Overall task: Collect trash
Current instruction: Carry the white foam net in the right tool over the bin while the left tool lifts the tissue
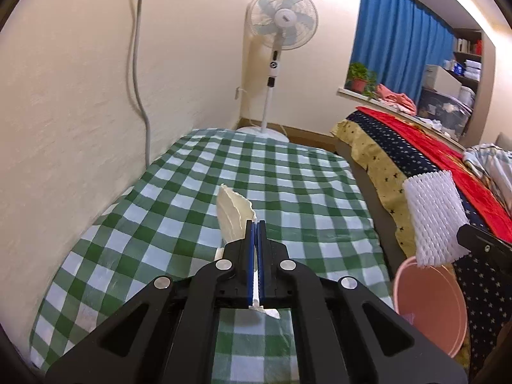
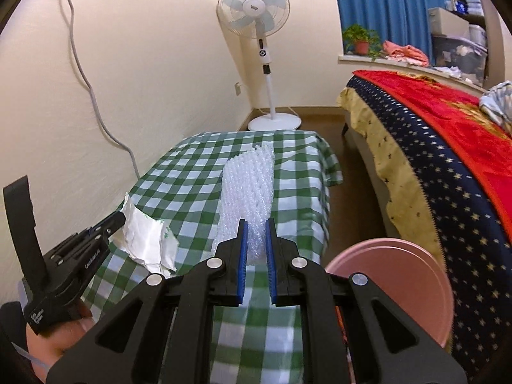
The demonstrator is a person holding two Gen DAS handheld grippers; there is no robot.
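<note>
1. Our left gripper (image 1: 255, 224) is pressed together on one crumpled paper wrapper (image 1: 233, 216), held above the table.
2. Our right gripper (image 2: 255, 224) pinches one white foam net (image 2: 249, 185), also lifted over the table.
3. We count two pieces of trash, one per gripper.
4. Below lies one table with a green checked cloth (image 1: 288, 176).
5. One pink bin (image 2: 403, 284) stands between table and bed (image 2: 432, 147); we cannot see anything in it.

Pink bin (image 1: 428, 307): rim at four o'clock partly masked by the foam net (image 1: 432, 217); interior not visible. Shelf contents (image 1: 464, 64) at two o'clock too small to identify.
</note>
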